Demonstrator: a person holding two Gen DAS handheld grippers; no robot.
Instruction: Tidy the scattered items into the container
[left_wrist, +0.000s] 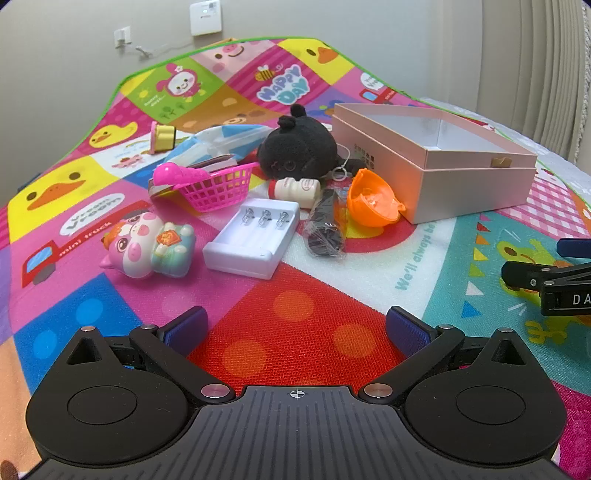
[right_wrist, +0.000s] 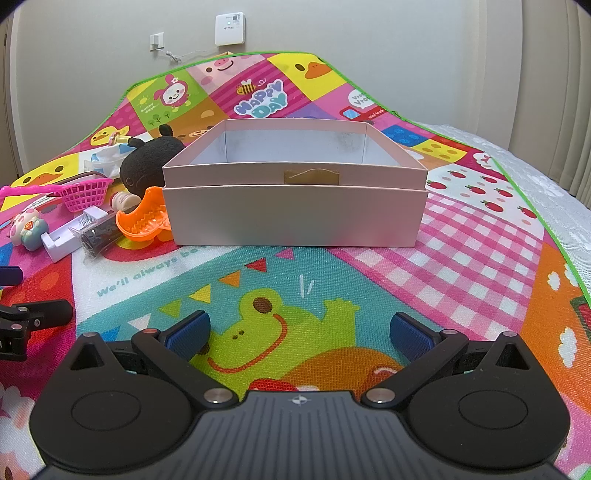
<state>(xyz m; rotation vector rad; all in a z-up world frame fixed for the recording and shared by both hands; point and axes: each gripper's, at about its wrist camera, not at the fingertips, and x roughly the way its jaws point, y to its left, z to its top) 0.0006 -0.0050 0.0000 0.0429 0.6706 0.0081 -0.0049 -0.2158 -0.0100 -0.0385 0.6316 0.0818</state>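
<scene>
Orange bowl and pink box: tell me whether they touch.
Touching. In the right wrist view the orange bowl leans with its rim against the pink box wall.

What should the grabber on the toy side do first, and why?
Probably move the left hand-held gripper forward to the white battery holder. Its jaws stand wide open with nothing between them, and that holder lies nearest in front of it, clear of the other toys. The pink box looks empty, so nothing has gone in yet. The right hand-held gripper, also open, faces the box.

Patterned play mat (left_wrist: 295, 332) carries pink box (left_wrist: 476, 188), orange bowl (left_wrist: 371, 201), white battery tray (left_wrist: 251, 236), pig figure (left_wrist: 147, 245), pink basket (left_wrist: 218, 188), black plush (left_wrist: 295, 151).
</scene>
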